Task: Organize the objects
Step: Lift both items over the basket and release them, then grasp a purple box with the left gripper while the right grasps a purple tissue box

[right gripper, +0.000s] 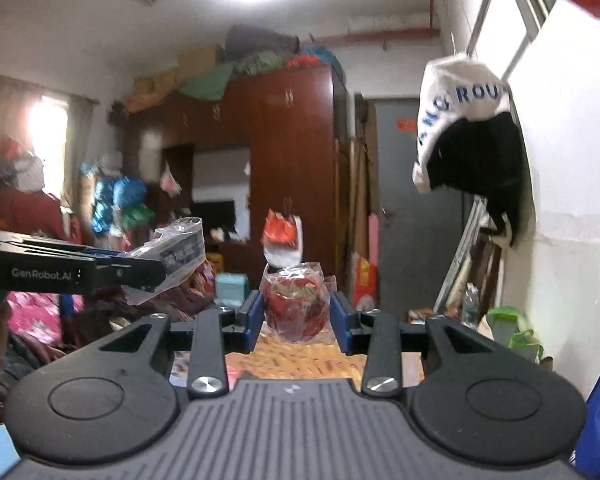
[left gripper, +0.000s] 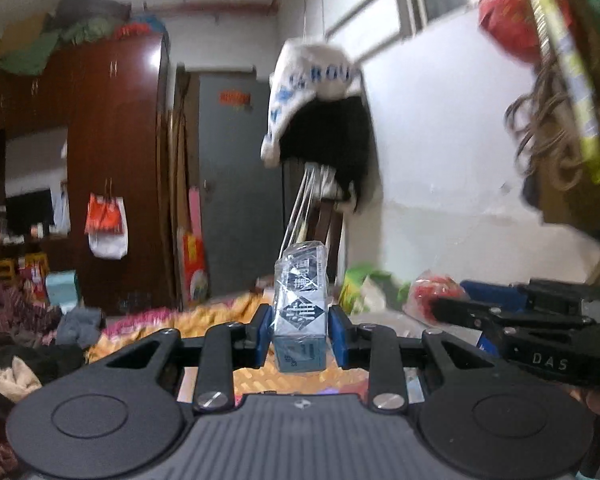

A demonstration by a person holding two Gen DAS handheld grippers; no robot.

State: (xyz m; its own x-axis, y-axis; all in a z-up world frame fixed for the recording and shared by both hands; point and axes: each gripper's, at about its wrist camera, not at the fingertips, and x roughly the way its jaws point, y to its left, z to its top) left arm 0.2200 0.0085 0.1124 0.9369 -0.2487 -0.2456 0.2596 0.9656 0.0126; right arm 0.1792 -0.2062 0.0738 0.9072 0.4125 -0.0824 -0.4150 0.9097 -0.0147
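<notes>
— Fingers (left gripper: pixel 262 334) of the left gripper (left gripper: pixel 300 330), what have they got in the left wrist view?

— They are closed tight on a small grey-blue box wrapped in clear film (left gripper: pixel 300 320), squeezing its two narrow sides, so it stands upright between the blue pads. It is lifted clear above the orange patterned bedding (left gripper: pixel 220 312), not resting on anything. I'd say the side grip keeps the printed face forward and the slippery film from sliding.

— And the other gripper there?

— The right gripper (left gripper: pixel 436 304) juts in from the right edge, just beside.

— Now the right wrist view.

— The right gripper's fingers (right gripper: pixel 340 320) are pinched on a round red item in crinkly plastic wrap (right gripper: pixel 296 308), held at its widest part, again above the bedding. The left gripper comes in from the left edge with its box's film sticking out.
</notes>
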